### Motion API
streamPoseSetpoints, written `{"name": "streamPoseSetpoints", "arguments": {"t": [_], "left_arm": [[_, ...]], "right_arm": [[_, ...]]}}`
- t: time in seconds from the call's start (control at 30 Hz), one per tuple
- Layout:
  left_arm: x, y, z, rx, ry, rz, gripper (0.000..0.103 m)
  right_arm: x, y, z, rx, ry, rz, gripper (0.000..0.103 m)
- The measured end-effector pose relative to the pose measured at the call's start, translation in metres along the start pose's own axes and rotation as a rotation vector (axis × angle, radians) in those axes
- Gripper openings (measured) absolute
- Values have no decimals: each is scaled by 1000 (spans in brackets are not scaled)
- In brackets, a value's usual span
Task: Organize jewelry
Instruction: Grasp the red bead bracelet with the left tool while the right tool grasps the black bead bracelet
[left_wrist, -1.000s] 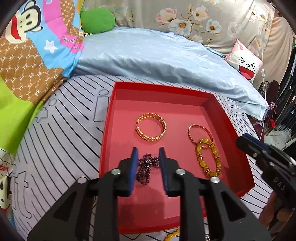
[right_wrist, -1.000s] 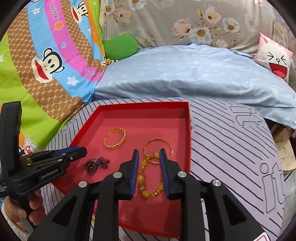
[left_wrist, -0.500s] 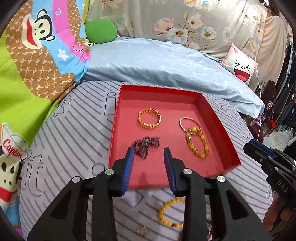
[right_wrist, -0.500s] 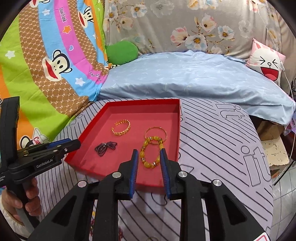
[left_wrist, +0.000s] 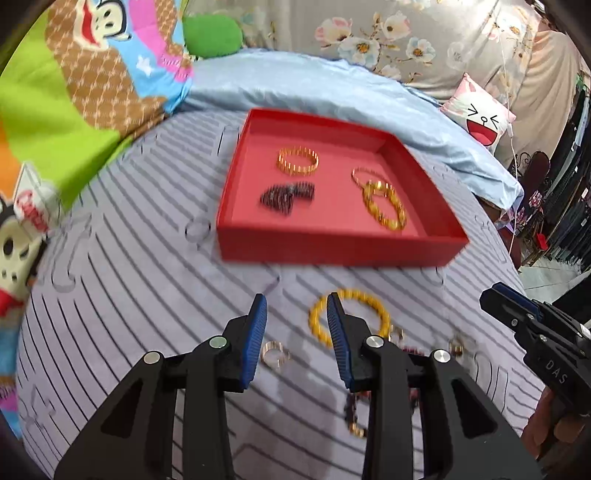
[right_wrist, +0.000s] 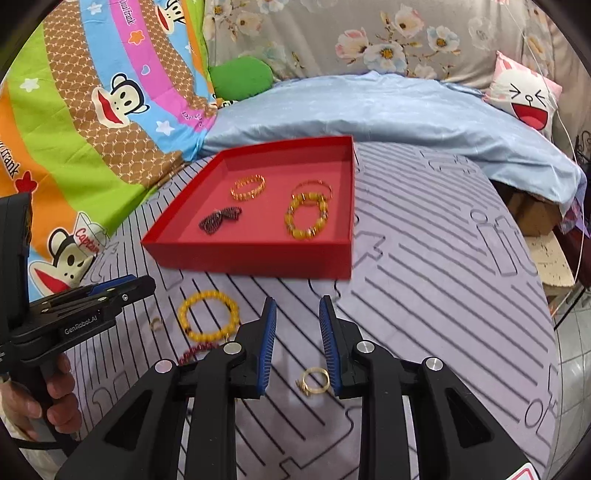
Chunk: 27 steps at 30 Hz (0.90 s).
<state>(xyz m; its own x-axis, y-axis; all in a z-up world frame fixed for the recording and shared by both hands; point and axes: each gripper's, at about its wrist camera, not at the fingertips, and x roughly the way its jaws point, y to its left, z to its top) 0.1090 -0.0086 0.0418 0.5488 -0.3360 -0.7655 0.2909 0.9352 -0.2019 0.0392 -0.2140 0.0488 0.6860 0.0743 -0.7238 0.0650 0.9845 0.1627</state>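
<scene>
Left wrist view. The left gripper (left_wrist: 295, 314) hangs over the striped mat (left_wrist: 147, 295), jaws spread and empty; they have just been opening. A yellow bead bracelet (left_wrist: 349, 317) lies on the mat just beyond its right finger, and a small gold ring (left_wrist: 274, 353) lies between the fingers, nearer the camera. The red tray (left_wrist: 332, 251) sits farther off, holding a gold bangle (left_wrist: 298, 160), a dark bead strand (left_wrist: 286, 195) and an amber bracelet (left_wrist: 384, 205). The picture is blurred.

Right wrist view. The right gripper (right_wrist: 297, 317) is also spread and empty above the mat, with a gold ring (right_wrist: 314, 380) lying just beside its right finger. A red bead strand (right_wrist: 195, 350) lies partly hidden behind the left finger.

The step in hand appears to be picking up loose pieces. To do it well, each gripper should likely descend with a finger on either side of one piece, close gently, and avoid snagging neighbouring pieces.
</scene>
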Motion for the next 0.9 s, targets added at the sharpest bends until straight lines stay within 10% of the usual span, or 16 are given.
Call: {"name": "streamPoseSetpoints", "arguments": {"t": [0.9], "left_arm": [[26,-45,-36,2,93,-95,31]], "right_arm": [[-2,10,-53,-30,84,5,25]]}}
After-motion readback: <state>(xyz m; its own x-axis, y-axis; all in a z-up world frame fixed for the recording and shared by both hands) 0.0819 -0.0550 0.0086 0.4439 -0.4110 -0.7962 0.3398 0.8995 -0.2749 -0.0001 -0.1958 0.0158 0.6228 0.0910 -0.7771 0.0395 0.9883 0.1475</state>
